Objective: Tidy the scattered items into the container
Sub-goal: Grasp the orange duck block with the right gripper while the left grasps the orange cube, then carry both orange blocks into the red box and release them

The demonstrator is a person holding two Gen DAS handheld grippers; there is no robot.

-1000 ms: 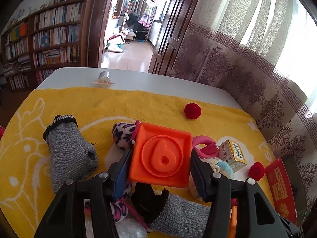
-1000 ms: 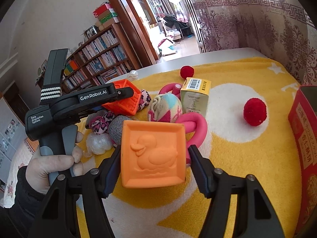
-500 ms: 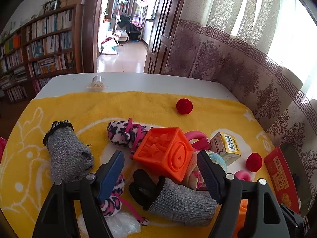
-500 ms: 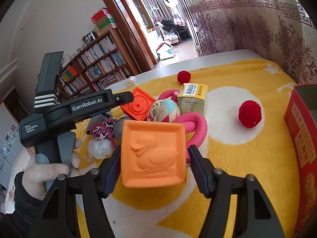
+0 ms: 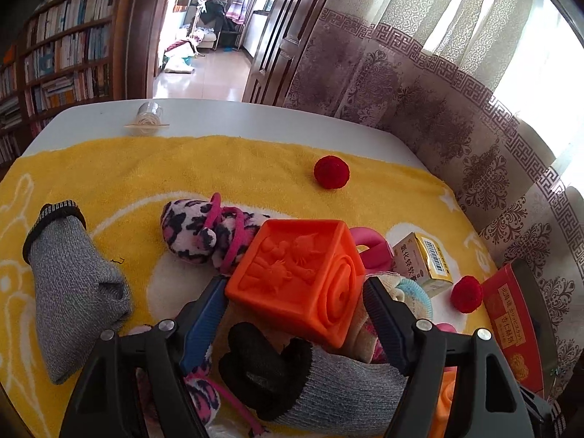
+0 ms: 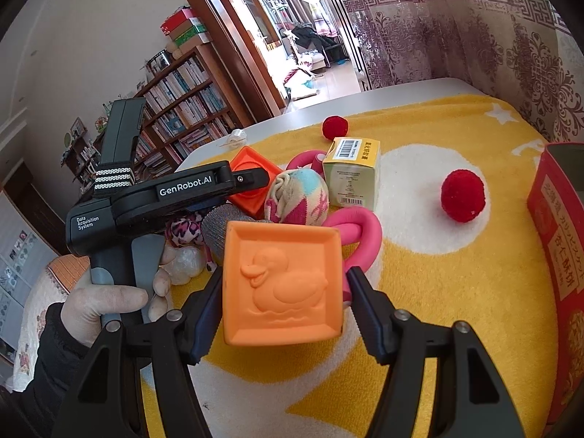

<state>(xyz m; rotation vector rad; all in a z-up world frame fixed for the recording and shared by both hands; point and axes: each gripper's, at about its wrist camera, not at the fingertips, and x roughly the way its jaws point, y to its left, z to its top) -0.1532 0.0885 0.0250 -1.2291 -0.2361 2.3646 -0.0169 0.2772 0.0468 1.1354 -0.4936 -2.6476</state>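
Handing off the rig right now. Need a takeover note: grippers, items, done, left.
Left gripper: open, its jaws have just been opening. The red-orange block lies tilted on the pile between them, unclamped.
Right gripper: shut on the duck block.
Red box: right edge of the table, inside not visible.
Done: nothing visibly boxed.
Left: both blocks, near pom-pom, far pom-pom, yellow carton, pink ring, rolled sock, leopard sock, grey glove.
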